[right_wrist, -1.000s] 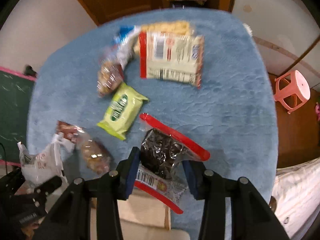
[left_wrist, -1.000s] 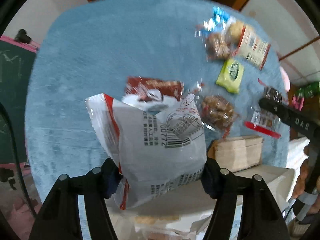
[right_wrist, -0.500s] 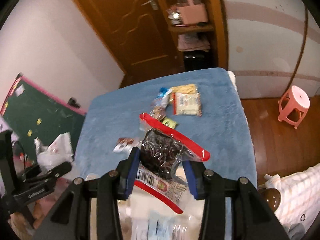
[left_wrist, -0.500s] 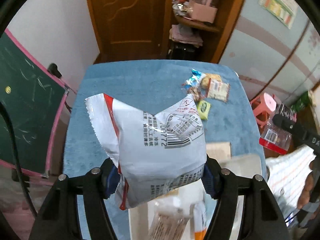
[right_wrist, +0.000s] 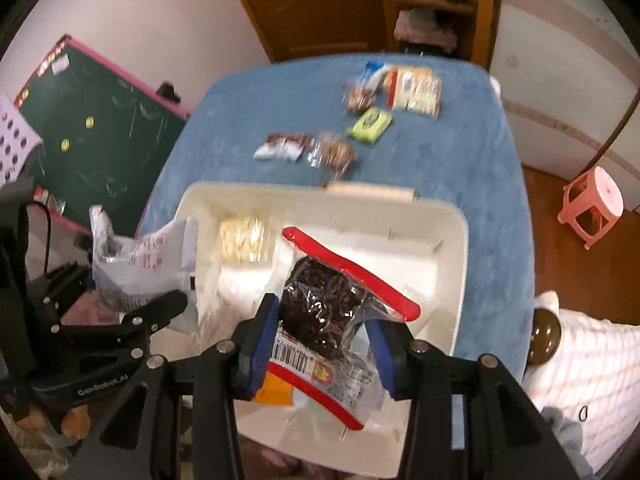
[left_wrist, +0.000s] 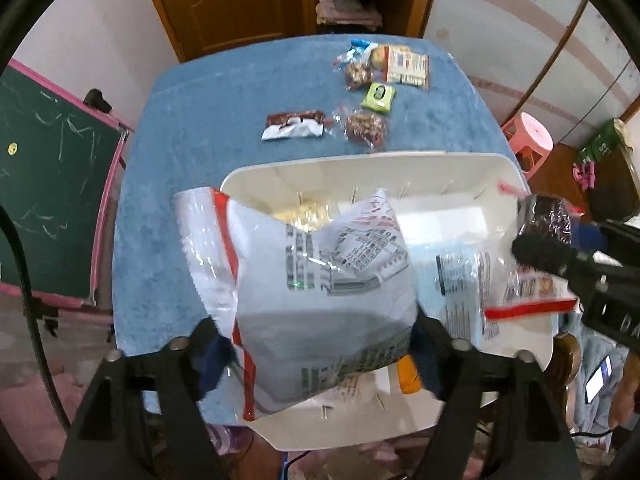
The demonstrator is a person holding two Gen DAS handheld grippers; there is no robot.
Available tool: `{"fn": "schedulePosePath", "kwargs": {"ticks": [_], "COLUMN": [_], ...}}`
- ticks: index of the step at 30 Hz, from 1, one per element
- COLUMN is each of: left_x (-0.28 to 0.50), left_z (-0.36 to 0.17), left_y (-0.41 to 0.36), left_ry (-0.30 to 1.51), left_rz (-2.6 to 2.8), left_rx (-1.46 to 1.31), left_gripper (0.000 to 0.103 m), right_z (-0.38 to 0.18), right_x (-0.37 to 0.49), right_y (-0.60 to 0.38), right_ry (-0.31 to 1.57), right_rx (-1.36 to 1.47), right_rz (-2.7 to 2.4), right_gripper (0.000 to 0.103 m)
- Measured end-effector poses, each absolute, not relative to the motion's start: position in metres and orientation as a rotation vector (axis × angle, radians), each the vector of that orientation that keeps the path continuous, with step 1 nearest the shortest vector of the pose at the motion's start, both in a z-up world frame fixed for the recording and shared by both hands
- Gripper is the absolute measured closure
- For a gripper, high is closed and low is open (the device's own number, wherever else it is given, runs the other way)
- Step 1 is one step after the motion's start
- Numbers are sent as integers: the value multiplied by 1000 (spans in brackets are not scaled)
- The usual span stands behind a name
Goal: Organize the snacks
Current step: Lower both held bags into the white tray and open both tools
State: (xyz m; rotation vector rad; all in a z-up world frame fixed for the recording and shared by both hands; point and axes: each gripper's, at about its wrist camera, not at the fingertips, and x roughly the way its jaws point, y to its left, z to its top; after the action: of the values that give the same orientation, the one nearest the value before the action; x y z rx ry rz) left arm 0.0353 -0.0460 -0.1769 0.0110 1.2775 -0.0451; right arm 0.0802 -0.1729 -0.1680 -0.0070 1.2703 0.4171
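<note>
My left gripper (left_wrist: 316, 356) is shut on a white snack bag with red trim (left_wrist: 316, 280) and holds it above the near left part of a white bin (left_wrist: 372, 164). My right gripper (right_wrist: 320, 340) is shut on a clear red-edged bag of dark snacks (right_wrist: 320, 304), above the bin (right_wrist: 448, 216). The bin holds a pale cracker pack (right_wrist: 242, 240) and other packets. The right gripper's bag shows at the right in the left wrist view (left_wrist: 548, 216). The left gripper's white bag shows at the left in the right wrist view (right_wrist: 140, 260).
The blue table (left_wrist: 224, 92) behind the bin carries several loose snacks: a brown-and-white packet (left_wrist: 294, 126), two nut bags (left_wrist: 366, 128), a green pack (left_wrist: 378, 96), a red-edged pack (left_wrist: 406, 66). A green chalkboard (left_wrist: 44, 160) stands left; a pink stool (left_wrist: 528, 136) right.
Both grippers lifted off the table with their bags and pulled back toward me. The white bin has come into view under them. Both grips are unchanged.
</note>
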Motion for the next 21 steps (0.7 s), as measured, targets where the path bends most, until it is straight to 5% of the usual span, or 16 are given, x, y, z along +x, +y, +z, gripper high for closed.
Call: {"fn": "schedulePosePath", "kwargs": {"ticks": [3, 8, 21], "left_x": [32, 31, 13], "left_z": [-180, -188, -183], "left_y": [-50, -50, -55], "left_ry": [1294, 1332, 1312], "left_rz": [-56, -24, -11], "left_rx": [-7, -16, -22], "left_gripper": [14, 8, 8], "right_z": [-169, -168, -166], "right_x": [71, 63, 47], "right_y": [-166, -162, -165], "right_ry": [1280, 1281, 1277], "right_rx": [-45, -60, -55], "right_rz": [421, 435, 447], "right_gripper": [56, 28, 28]}}
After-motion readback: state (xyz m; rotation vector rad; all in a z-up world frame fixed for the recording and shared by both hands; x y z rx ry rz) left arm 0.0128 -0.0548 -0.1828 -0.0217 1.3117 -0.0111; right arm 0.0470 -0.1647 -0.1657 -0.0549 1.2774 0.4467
